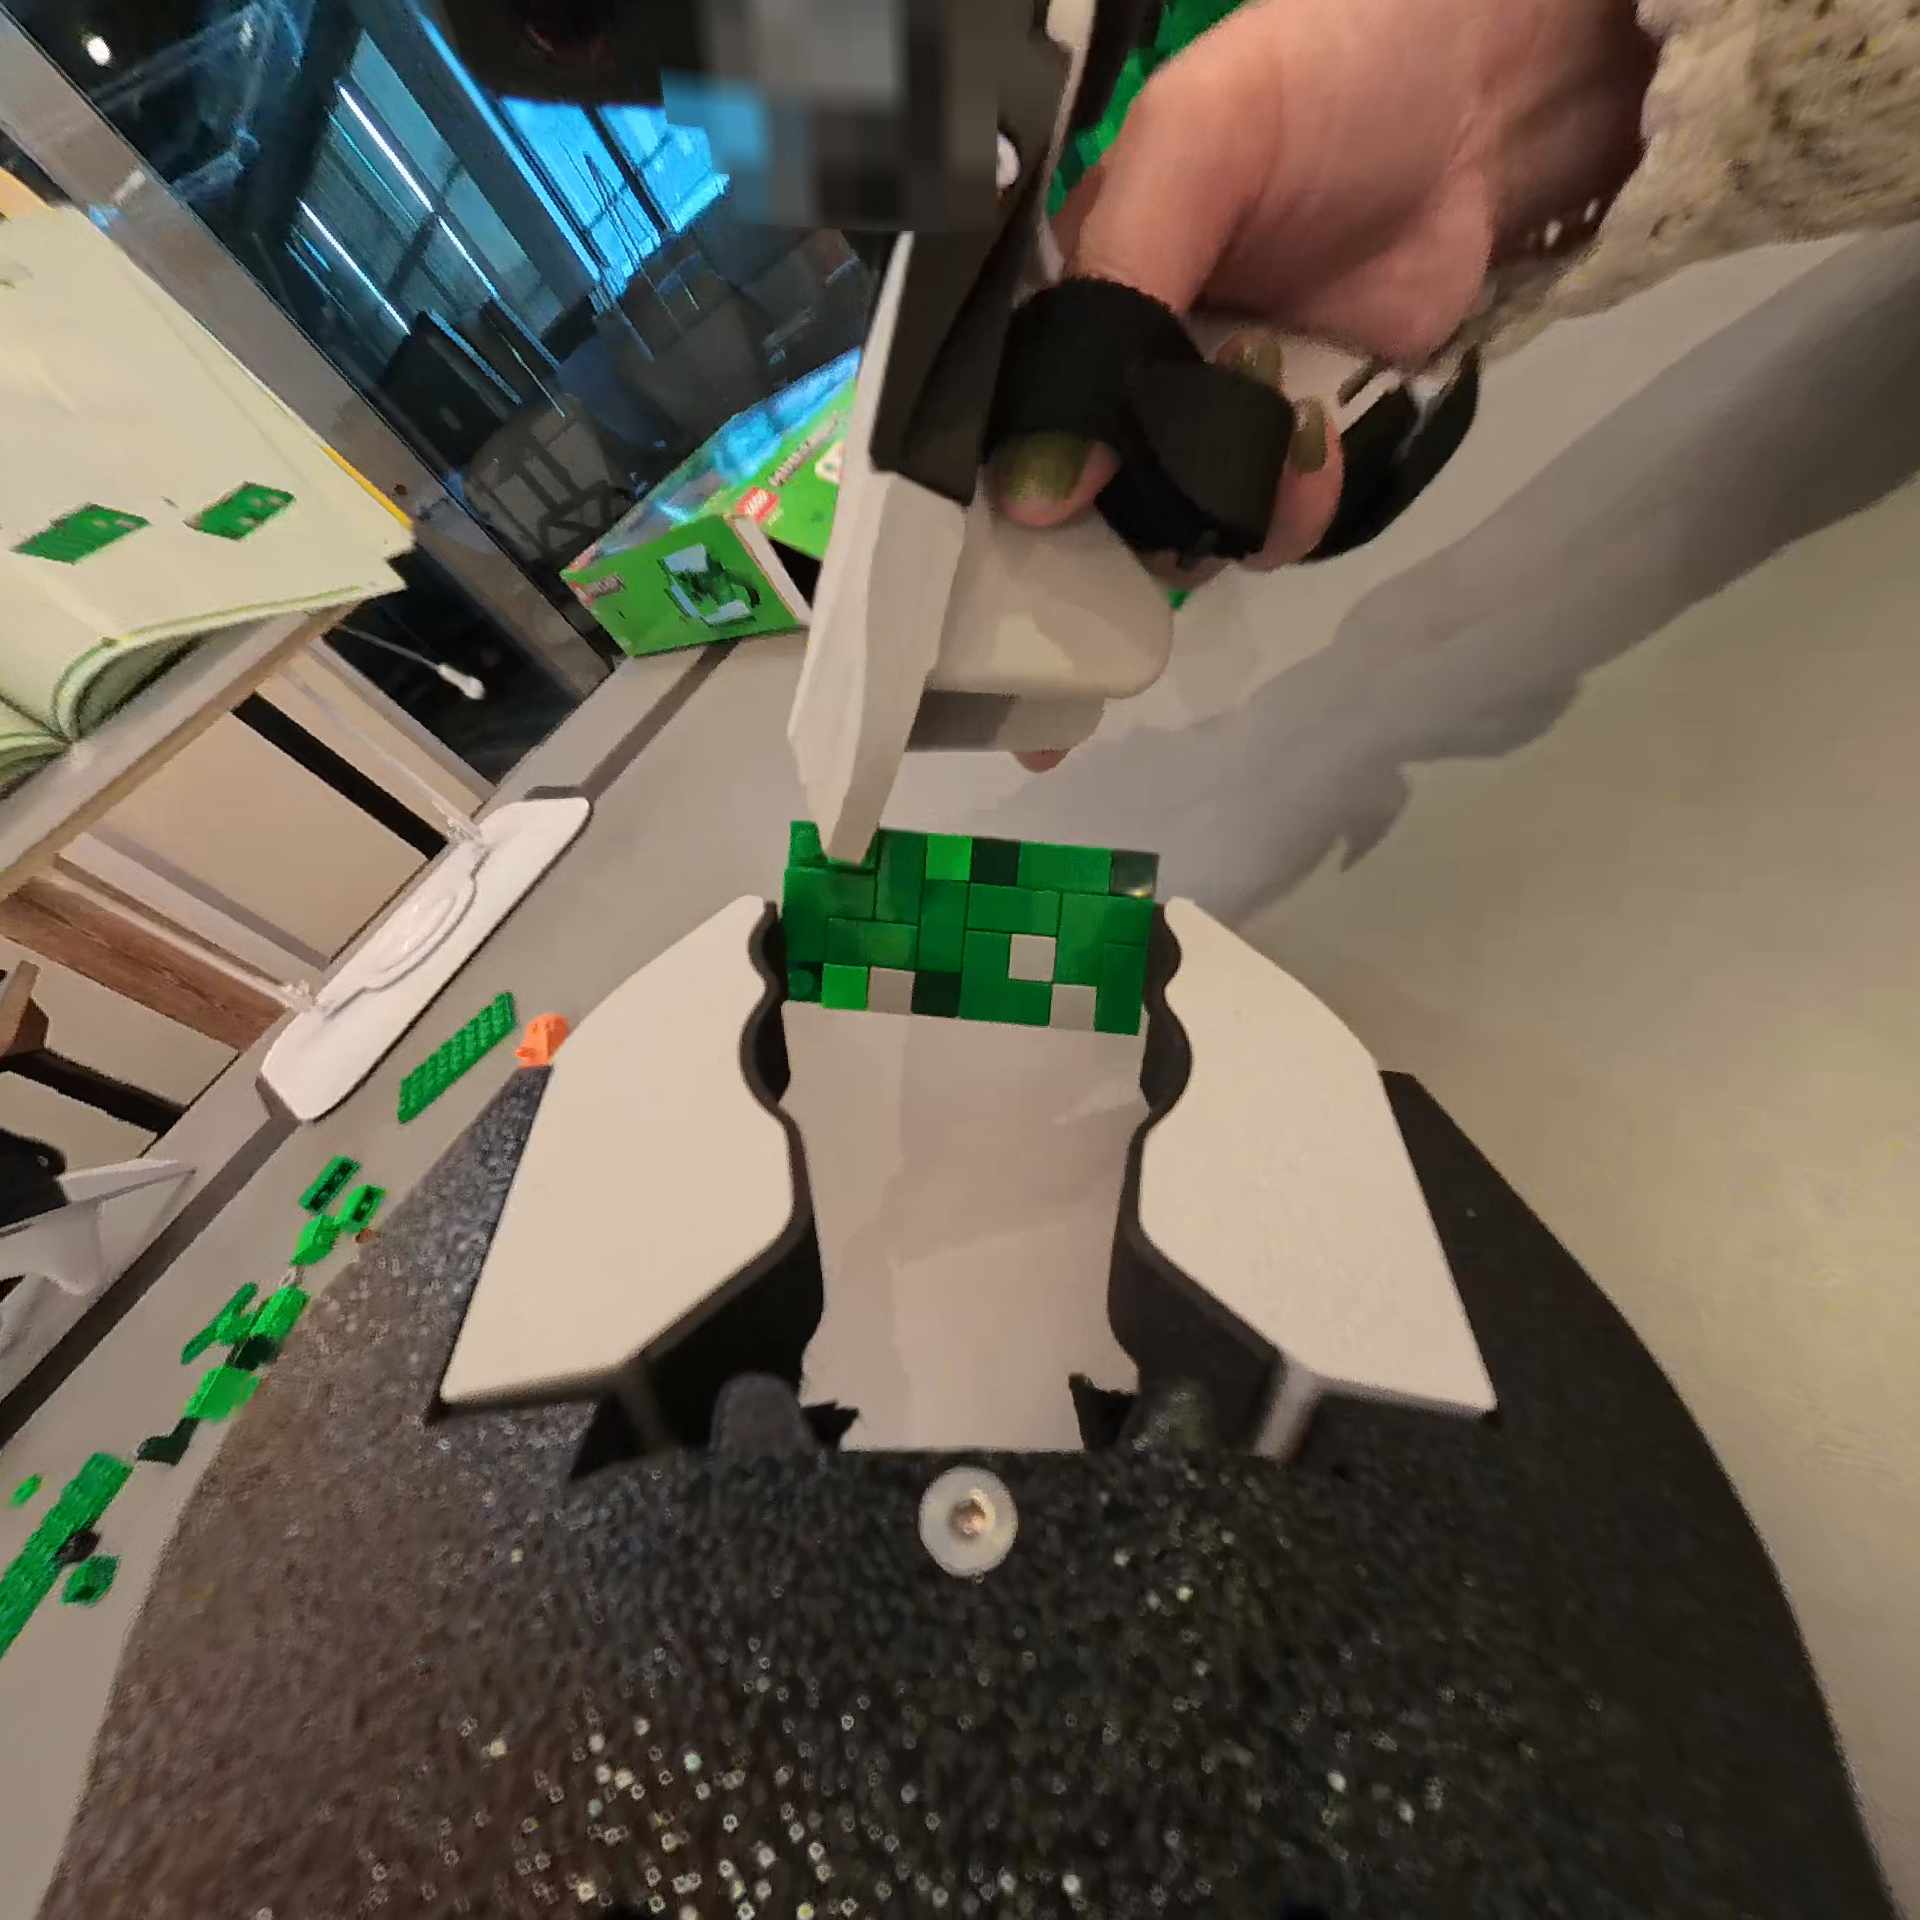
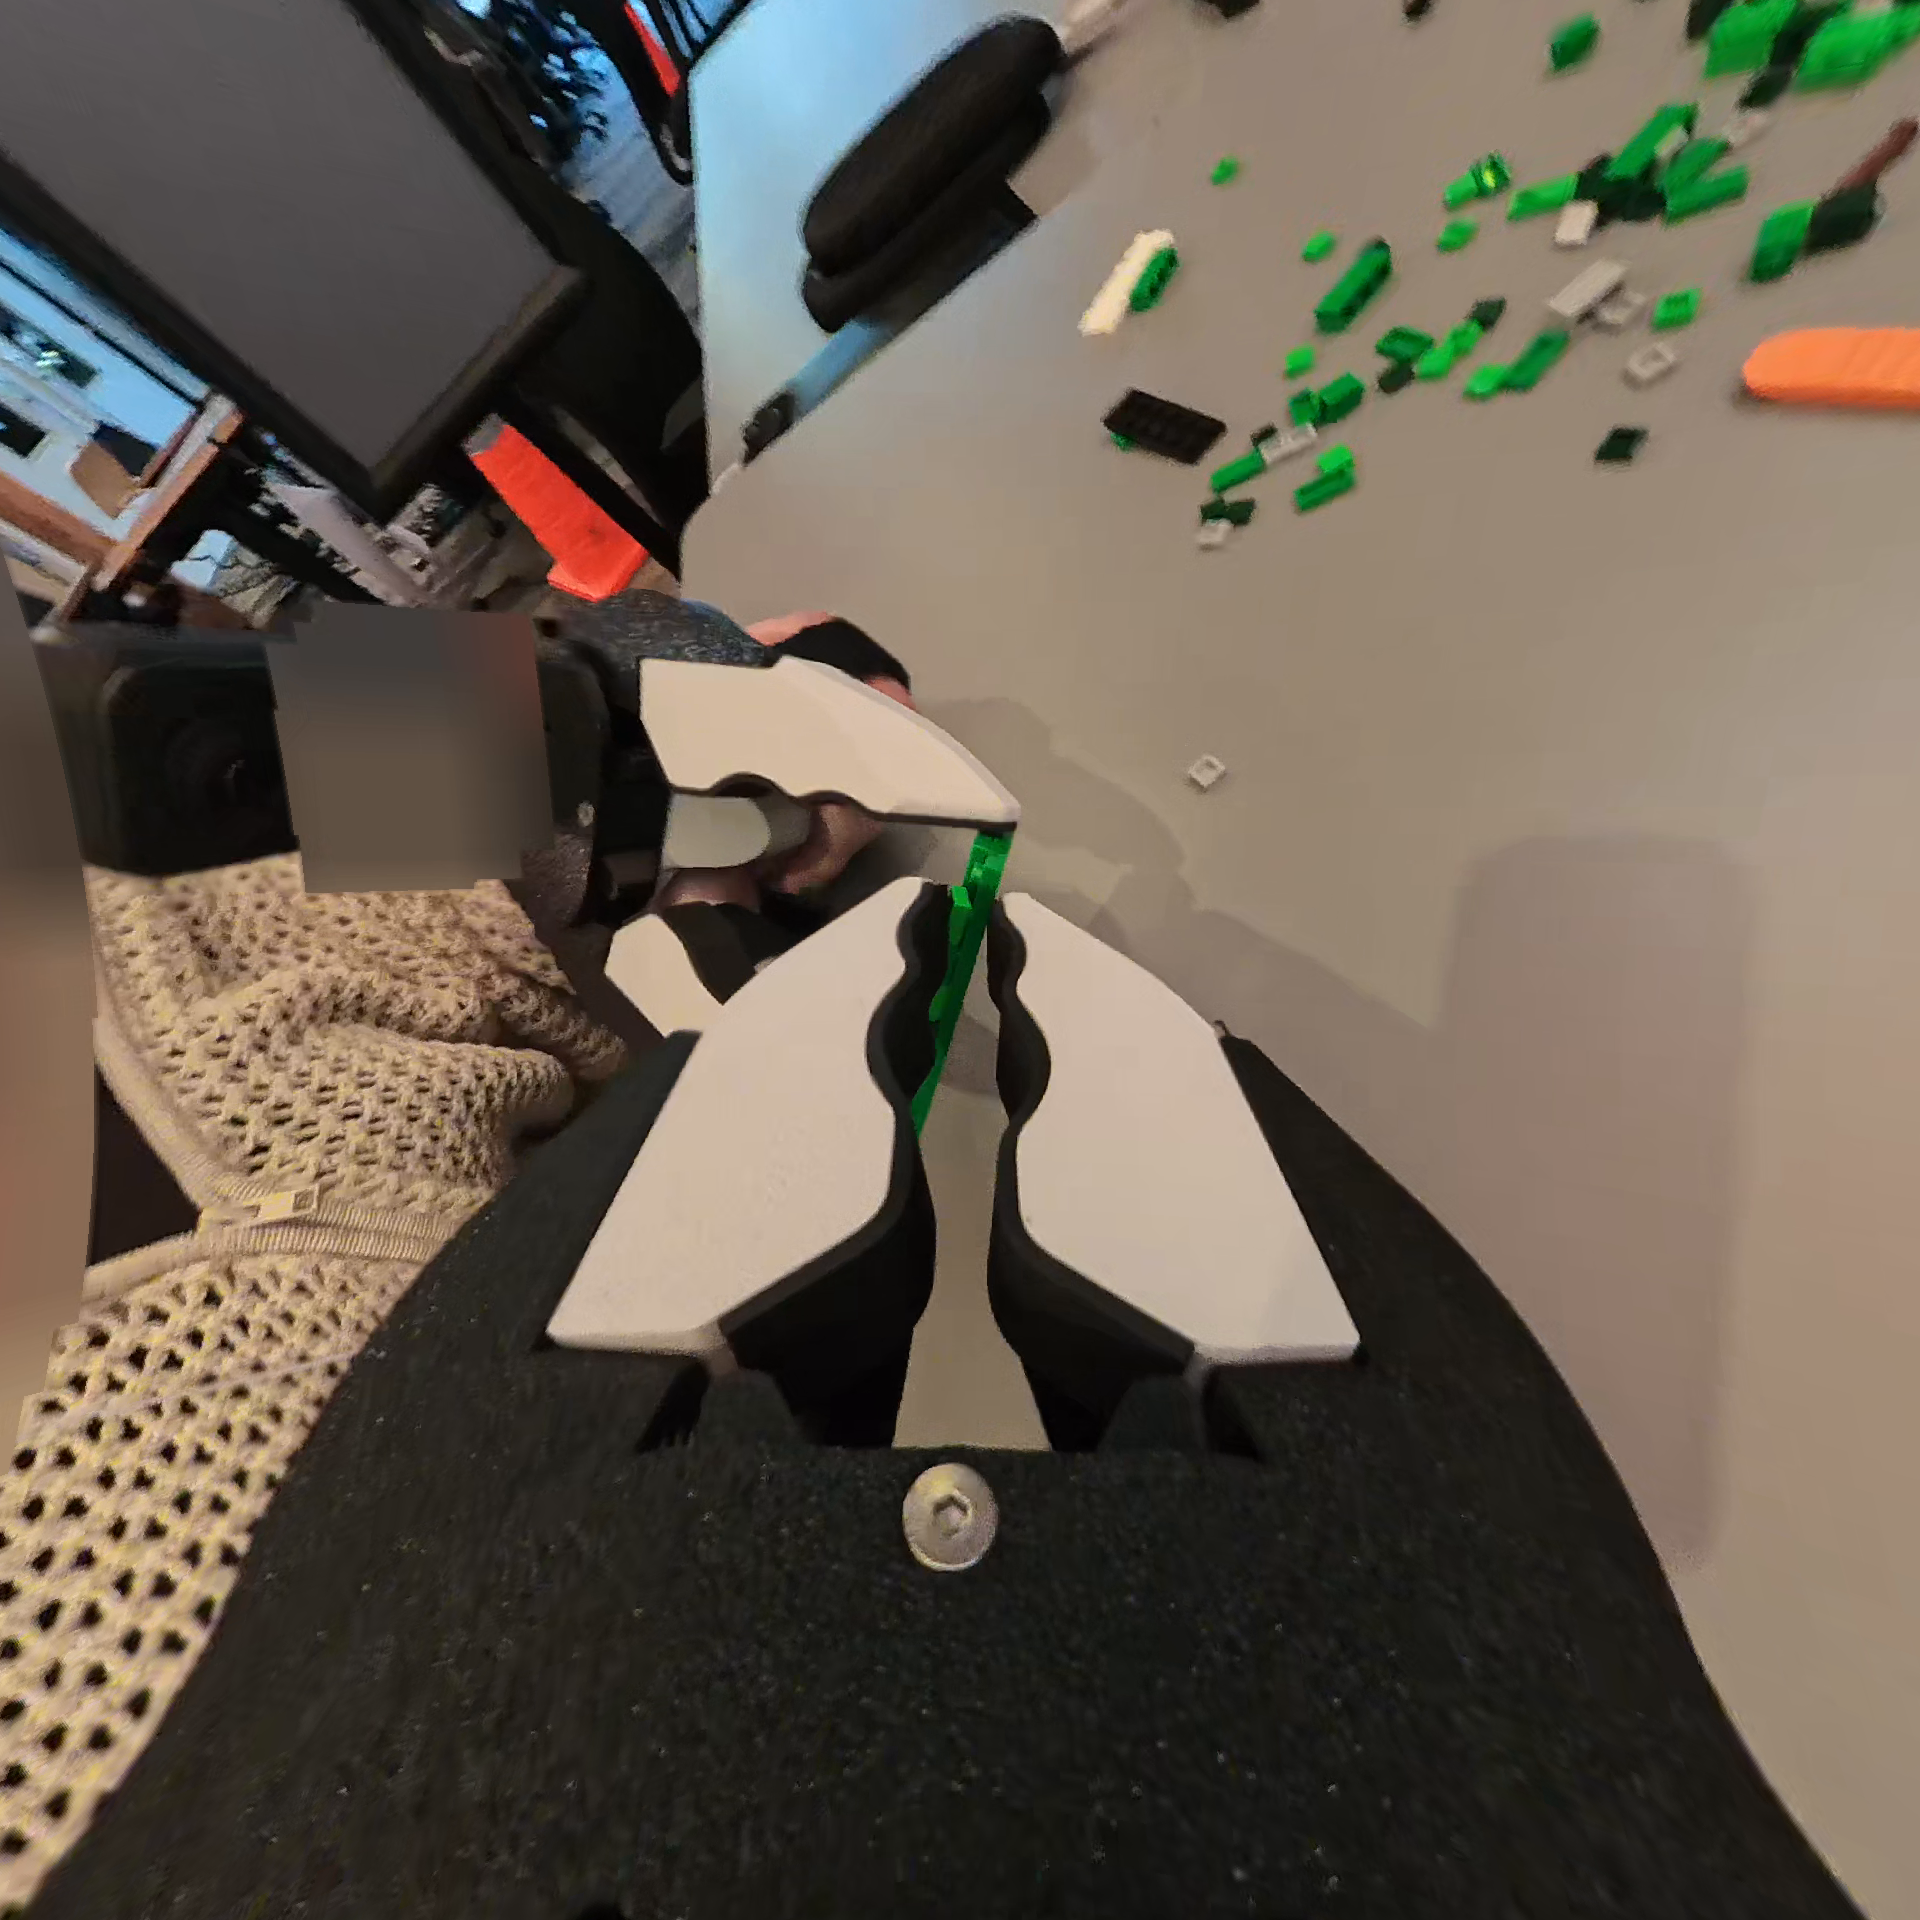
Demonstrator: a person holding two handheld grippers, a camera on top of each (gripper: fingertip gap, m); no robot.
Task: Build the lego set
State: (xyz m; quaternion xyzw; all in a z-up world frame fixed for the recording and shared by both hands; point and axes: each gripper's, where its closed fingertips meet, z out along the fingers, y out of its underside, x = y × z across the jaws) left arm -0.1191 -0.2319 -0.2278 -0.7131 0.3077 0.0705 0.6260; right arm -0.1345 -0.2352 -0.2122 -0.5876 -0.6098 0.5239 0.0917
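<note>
The left gripper (image 1: 961, 961) has its fingers clamped across the green tiled lego panel (image 1: 971, 930), held edgewise above the bench (image 1: 1558, 1039). The right gripper (image 2: 961, 914) pinches its thin edge. Light, stiff, likely to pop apart; grip by the edges.

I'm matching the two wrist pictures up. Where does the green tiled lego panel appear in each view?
Left wrist view: the green tiled lego panel sits centre, face on, between the left gripper fingertips.
Right wrist view: the same panel shows edge on, a thin green strip between the right gripper fingers.
Shared landmark: the grey table.
</note>
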